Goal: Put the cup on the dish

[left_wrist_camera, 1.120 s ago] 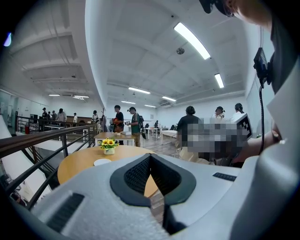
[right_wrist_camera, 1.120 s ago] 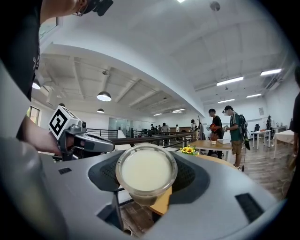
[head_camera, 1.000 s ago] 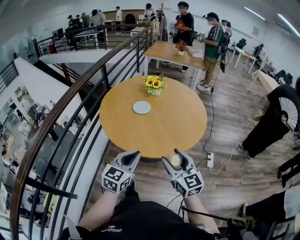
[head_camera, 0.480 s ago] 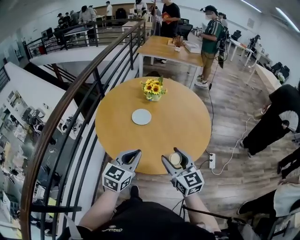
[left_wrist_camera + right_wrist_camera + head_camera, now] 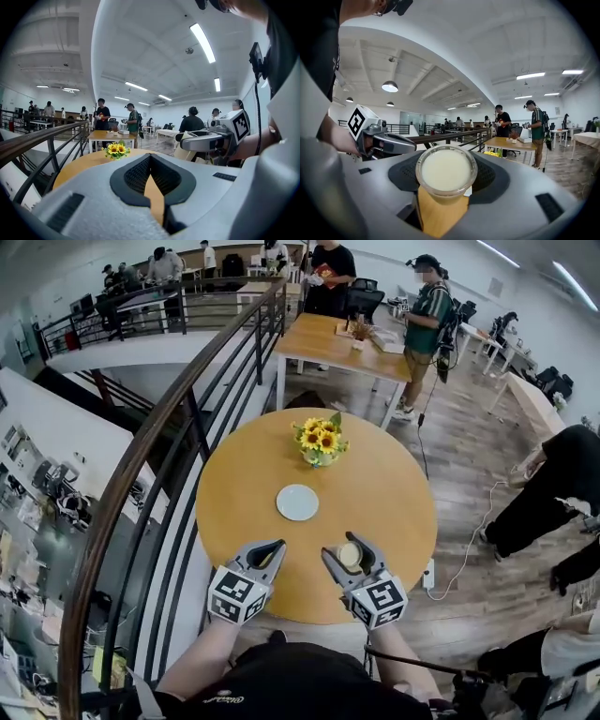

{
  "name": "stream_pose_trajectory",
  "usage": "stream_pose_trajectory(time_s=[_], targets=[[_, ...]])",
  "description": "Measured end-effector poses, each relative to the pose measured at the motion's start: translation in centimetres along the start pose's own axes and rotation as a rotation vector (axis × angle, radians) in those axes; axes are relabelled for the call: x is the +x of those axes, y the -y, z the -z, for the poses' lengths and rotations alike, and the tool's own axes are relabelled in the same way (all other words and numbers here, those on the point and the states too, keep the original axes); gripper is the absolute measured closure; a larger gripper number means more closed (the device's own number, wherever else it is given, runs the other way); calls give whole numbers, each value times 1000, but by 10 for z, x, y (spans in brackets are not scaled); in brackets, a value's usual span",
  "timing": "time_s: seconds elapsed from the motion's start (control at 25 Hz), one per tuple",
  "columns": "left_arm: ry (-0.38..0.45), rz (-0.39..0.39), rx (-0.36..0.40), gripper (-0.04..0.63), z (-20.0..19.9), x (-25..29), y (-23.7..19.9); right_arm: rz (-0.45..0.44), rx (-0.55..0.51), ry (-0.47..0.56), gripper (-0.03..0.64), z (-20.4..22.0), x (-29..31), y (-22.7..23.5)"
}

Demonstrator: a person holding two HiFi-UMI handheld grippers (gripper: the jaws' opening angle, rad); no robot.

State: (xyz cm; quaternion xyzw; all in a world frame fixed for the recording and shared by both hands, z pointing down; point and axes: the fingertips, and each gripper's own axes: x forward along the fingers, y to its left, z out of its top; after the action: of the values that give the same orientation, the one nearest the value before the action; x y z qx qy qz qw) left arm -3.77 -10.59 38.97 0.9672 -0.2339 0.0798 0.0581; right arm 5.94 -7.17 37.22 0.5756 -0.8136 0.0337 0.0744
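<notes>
The cup [image 5: 446, 171] is small and clear, with a round rim, and is filled nearly to the top with a pale cream liquid. The right claw [image 5: 343, 547] is clenched on it, one jaw on each side. It holds the cup upright over the near edge of the round wooden worktop [image 5: 384, 512].

The left claw [image 5: 277, 547] is just beside the right one, also at the near edge. Its jaws are pressed together at the tips with nothing between them.

There is one cup, one dish [image 5: 297, 502] and one pot of sunflowers [image 5: 320, 440], plus the two claws. The dish is pale, round and bare. It lies flat near the middle of the worktop, between the sunflowers and the claws, and the cup is clearly apart from it.
</notes>
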Motion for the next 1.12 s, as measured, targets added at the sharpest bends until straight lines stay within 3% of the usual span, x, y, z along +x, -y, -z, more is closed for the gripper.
stream_pose_trajectory(time_s=[0.24, 0.48, 1.12], targets=[[-8, 37, 2, 595, -3, 13, -39, 35, 7, -16, 360, -4, 35, 2], [-17, 64, -23, 595, 5, 29, -41, 55, 23, -41, 359, 7, 38, 13], [-41, -24, 3, 595, -8, 61, -24, -5, 16, 9, 360, 2, 30, 58]])
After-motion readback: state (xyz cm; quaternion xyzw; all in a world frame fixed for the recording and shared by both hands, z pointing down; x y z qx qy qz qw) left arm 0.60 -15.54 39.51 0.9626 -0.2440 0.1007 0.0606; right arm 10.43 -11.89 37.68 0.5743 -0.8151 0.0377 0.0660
